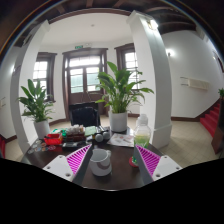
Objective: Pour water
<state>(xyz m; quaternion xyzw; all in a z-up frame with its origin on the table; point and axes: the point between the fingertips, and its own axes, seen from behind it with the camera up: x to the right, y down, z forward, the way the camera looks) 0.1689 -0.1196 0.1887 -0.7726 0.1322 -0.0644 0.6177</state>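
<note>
Gripper (102, 160) is spread wide – a white cup (101, 161) sits on the table (120, 178) between its pink pads, gaps either side. Yellow-green bottle (141, 131) stands just beyond.

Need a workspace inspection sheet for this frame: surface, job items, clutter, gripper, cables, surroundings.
Surface: dark round table, crowded along its far side.
Job's things: white cup stands between the fingers, gaps either side; clear bottle with yellowish cap beyond the right finger.
Clutter: potted plant in a white pot at the table's far edge; red item and mixed small objects to the left, too small to identify.
Grippers: gripper open around the cup, not pressing on it.
Cables: nothing seen.
Surroundings: second potted plant, white column, wooden double door, windows.
</note>
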